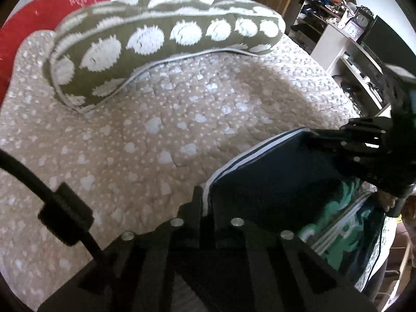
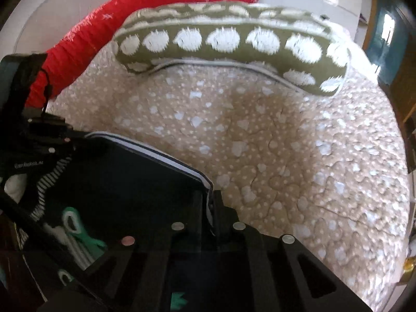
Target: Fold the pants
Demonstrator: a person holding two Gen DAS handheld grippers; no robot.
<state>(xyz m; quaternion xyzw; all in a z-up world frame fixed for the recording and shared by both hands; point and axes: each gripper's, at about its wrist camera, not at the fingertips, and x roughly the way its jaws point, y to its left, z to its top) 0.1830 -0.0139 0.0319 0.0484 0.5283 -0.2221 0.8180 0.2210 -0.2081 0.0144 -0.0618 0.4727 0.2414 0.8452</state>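
While both tools were raised above the bed [image 1: 130, 135], the dark navy pants [image 1: 273, 171] hung stretched between them, a flat panel with white side stripes along its upper edge. Seen from the left wrist camera, the left gripper [image 1: 205, 208] pointed forward over the quilt, its fingers closed tight on the striped corner of the pants, with almost no gap between them. Across the panel, the right gripper [image 1: 319, 136] came in from the right, angled toward the left one, and it pinched the far corner of the same top edge. A hand showed just below its black frame, though blurred. From the right wrist camera, the right gripper [image 2: 210, 208] was likewise clamped on the striped edge of the pants [image 2: 130, 176], and the left gripper's body showed at the far left of that view, level with it. Below the taut fabric, green and white patterned cloth was visible. Behind, an olive pillow [image 1: 166, 41] with white spots lay across the quilted beige bedspread, and a red blanket [image 2: 124, 13] bunched beyond it.
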